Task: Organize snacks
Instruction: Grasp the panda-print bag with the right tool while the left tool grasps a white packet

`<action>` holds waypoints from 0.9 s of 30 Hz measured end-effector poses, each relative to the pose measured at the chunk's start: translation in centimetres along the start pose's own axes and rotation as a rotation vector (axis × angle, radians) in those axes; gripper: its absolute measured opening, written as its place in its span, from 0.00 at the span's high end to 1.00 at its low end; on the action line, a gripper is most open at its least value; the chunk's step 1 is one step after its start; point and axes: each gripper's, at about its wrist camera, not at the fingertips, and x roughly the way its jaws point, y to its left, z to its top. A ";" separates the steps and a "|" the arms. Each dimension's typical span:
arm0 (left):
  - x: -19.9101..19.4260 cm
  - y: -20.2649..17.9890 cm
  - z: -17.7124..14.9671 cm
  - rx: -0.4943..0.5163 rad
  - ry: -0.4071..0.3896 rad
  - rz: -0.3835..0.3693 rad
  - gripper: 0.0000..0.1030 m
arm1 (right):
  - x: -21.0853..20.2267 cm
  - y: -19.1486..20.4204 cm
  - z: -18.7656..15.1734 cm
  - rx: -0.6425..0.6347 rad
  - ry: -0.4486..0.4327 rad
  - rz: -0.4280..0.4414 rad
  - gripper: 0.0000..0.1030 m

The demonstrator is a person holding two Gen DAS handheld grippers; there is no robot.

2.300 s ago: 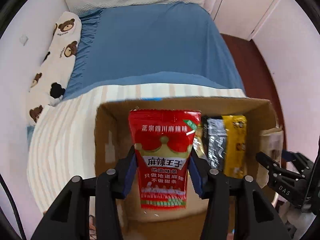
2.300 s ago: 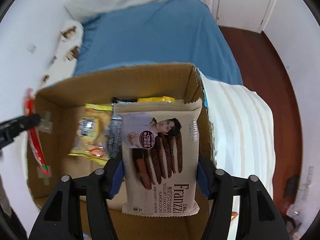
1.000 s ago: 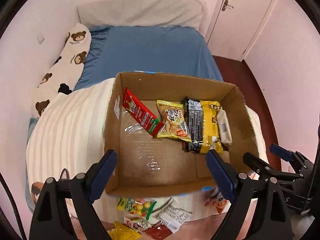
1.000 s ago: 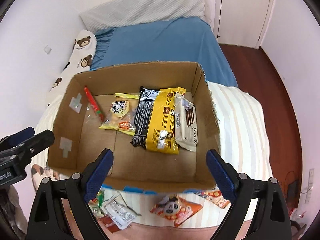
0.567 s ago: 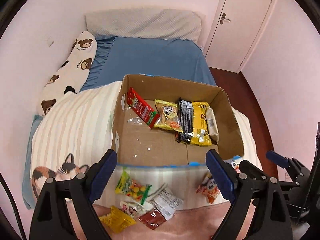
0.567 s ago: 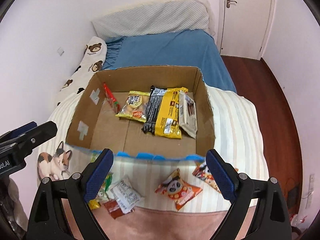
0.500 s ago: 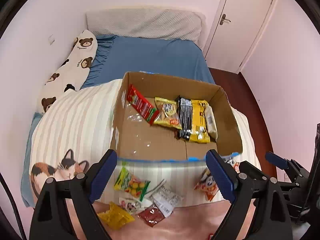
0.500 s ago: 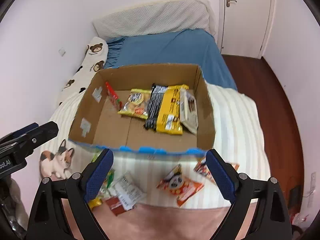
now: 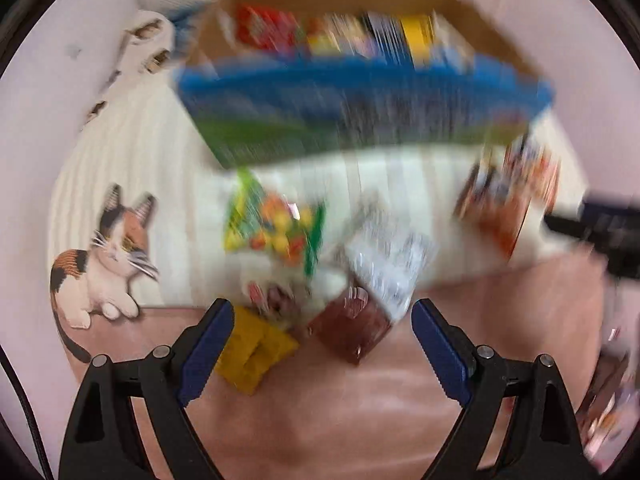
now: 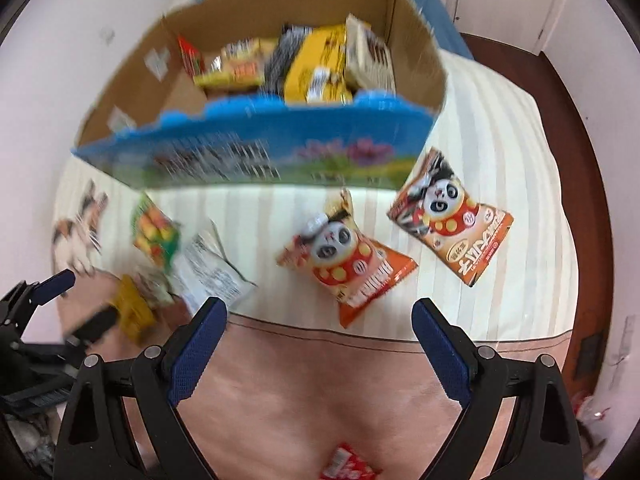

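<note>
The cardboard box [image 10: 416,52] with a blue printed front [image 9: 360,96] holds several snack packs at the top of both views. Loose snacks lie on the striped blanket below it. My left gripper [image 9: 322,330] is open over a yellow packet [image 9: 256,350], a dark red packet [image 9: 352,328], a silver pack [image 9: 390,264] and a green candy bag [image 9: 276,224]; that view is blurred. My right gripper [image 10: 319,330] is open, with nothing between its fingers, just below an orange panda bag [image 10: 352,264]. A second panda bag [image 10: 454,220] lies further right.
A cat picture [image 9: 106,256] is printed on the blanket at the left. A pink sheet [image 10: 320,392] covers the near part of the bed. A red packet [image 10: 346,466] lies at the bottom edge. Dark wooden floor [image 10: 576,152] runs along the right.
Both grippers have pulled back from the box and dropped lower, so the loose snacks on the blanket now sit close in front of them. The red and biscuit packs held earlier lie in the box.
</note>
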 end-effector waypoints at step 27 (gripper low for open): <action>9.7 -2.7 3.0 -0.156 0.142 -0.091 0.46 | 9.9 -2.2 2.3 0.054 0.260 0.189 0.23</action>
